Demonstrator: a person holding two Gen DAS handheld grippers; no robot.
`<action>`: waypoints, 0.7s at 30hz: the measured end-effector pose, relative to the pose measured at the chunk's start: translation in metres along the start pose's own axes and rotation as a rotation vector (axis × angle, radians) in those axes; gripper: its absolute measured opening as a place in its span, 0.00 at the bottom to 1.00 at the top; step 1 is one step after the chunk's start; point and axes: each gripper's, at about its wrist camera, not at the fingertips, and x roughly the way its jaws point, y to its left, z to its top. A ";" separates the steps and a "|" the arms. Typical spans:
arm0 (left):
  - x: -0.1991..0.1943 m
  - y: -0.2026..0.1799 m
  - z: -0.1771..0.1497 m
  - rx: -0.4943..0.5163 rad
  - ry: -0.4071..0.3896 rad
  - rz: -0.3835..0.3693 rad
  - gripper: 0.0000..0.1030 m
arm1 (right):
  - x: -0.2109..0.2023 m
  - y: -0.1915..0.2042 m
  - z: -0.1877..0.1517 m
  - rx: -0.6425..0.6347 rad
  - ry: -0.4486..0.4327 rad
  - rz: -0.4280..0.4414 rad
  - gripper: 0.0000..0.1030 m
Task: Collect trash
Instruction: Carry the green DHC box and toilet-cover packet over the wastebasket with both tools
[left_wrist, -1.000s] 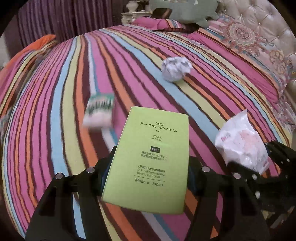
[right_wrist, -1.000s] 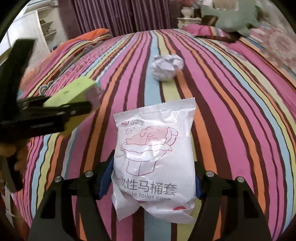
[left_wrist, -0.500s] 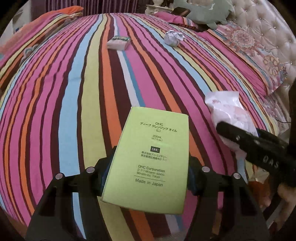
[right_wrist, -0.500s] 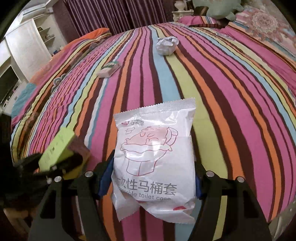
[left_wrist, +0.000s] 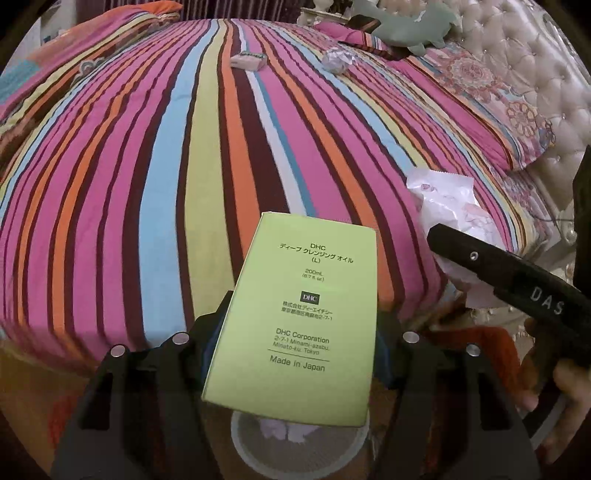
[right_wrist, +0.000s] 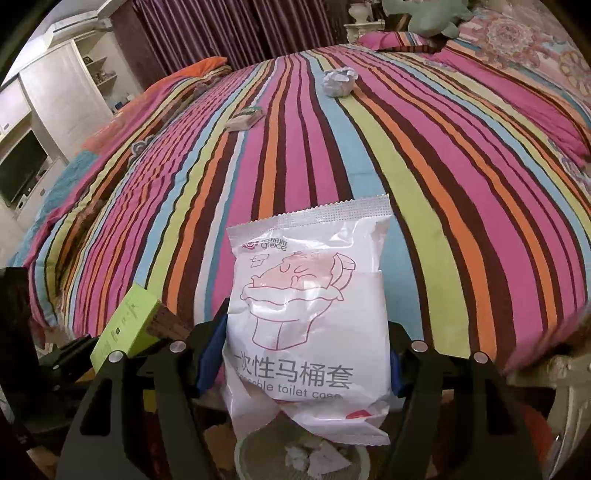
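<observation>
Pulled back from mid-bed to its edge — now above the bin (left_wrist: 299, 439). Left gripper (left_wrist: 295, 332) clamped on green box (left_wrist: 299, 317), right gripper (right_wrist: 303, 347) on white packet (right_wrist: 310, 302) — ready to drop.

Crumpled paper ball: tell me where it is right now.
The crumpled paper ball lies far up the striped bedspread, right of the small packet, near the pillows.

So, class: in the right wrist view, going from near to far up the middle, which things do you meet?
Bin → white toilet-cover packet in the right gripper → small packet → crumpled paper ball → green plush toy.
</observation>
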 end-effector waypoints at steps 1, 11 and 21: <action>-0.002 -0.001 -0.008 -0.005 0.005 -0.001 0.60 | -0.002 0.001 -0.005 0.005 0.007 0.004 0.63; 0.004 -0.015 -0.073 0.014 0.084 0.012 0.60 | -0.010 0.005 -0.055 0.034 0.105 0.007 0.63; 0.034 -0.013 -0.119 -0.010 0.252 0.043 0.60 | 0.006 -0.008 -0.097 0.122 0.258 -0.017 0.63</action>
